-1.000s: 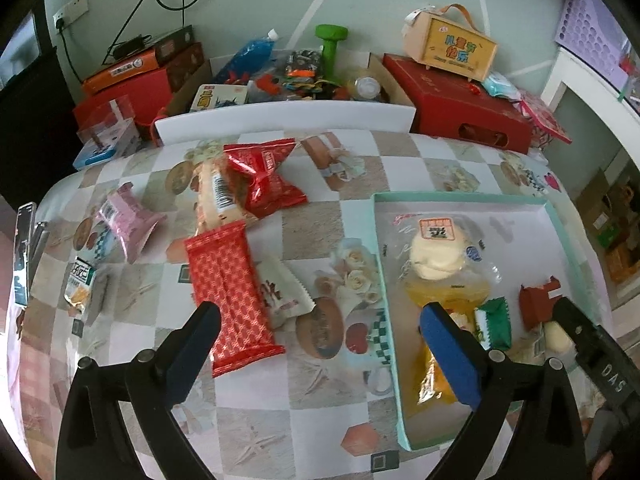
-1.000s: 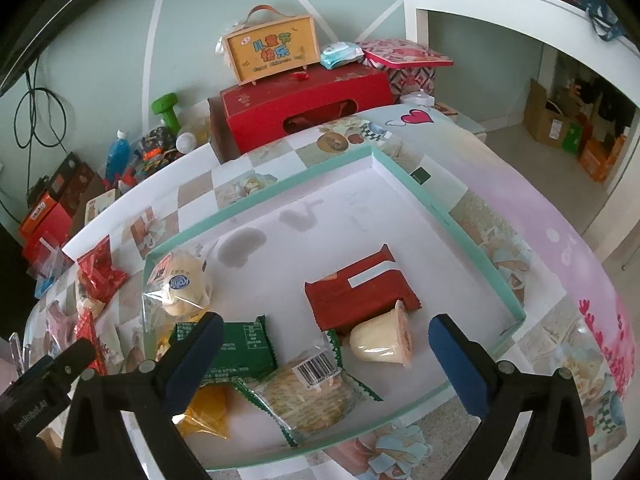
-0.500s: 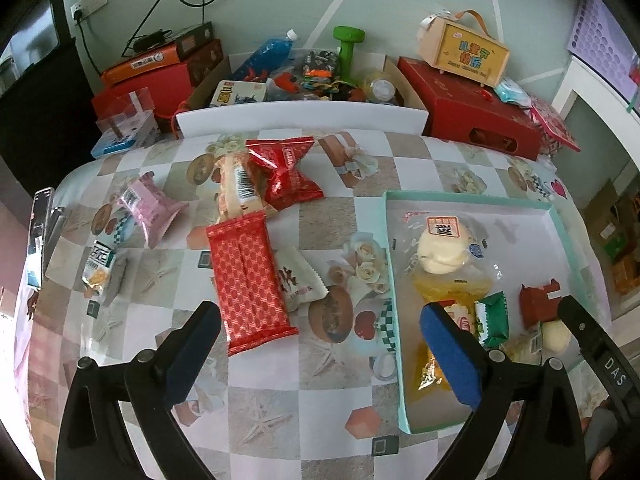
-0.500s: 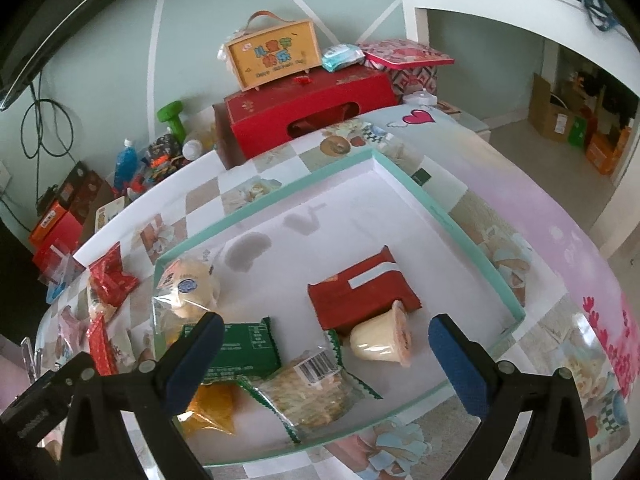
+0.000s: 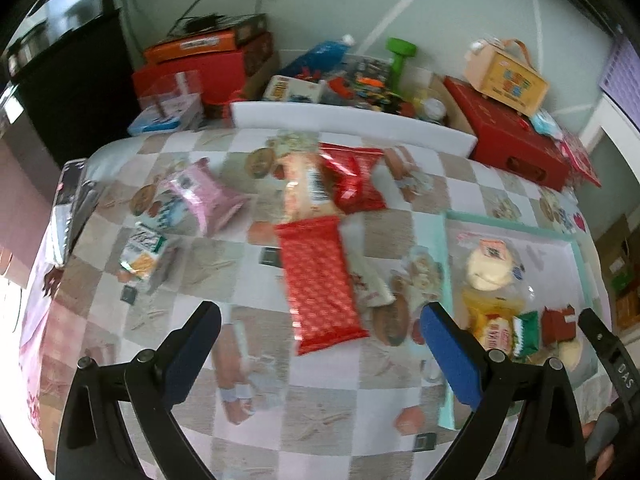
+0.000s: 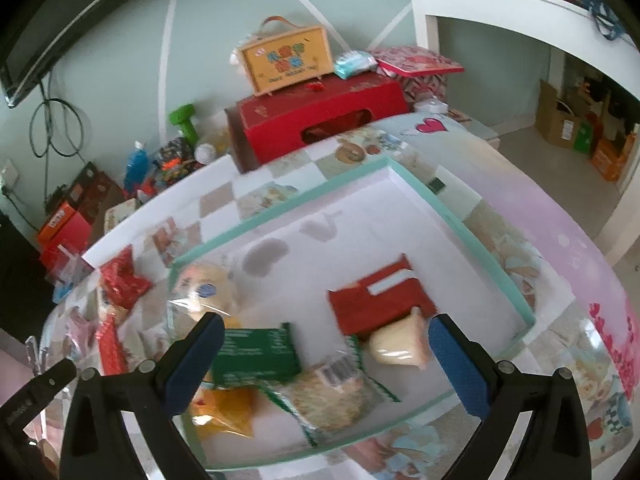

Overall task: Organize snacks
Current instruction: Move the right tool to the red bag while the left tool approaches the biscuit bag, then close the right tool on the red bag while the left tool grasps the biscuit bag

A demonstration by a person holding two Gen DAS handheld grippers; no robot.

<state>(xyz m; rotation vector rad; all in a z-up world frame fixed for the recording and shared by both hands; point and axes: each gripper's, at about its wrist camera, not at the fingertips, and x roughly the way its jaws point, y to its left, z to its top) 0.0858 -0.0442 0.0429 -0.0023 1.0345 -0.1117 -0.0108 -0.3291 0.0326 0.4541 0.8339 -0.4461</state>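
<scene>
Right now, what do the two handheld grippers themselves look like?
Both match: the left gripper and right gripper have black plastic arms with visible screws, ending in flat blue pads. In the left wrist view, the other gripper's black finger bears white lettering, "DAS". No cables or sleeves are visible.

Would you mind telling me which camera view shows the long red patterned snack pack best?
The left wrist view: the long red patterned snack pack lies whole and unobstructed on the tablecloth, ahead of the open left claw. The right wrist view shows only a blurred red sliver at its left edge.
</scene>
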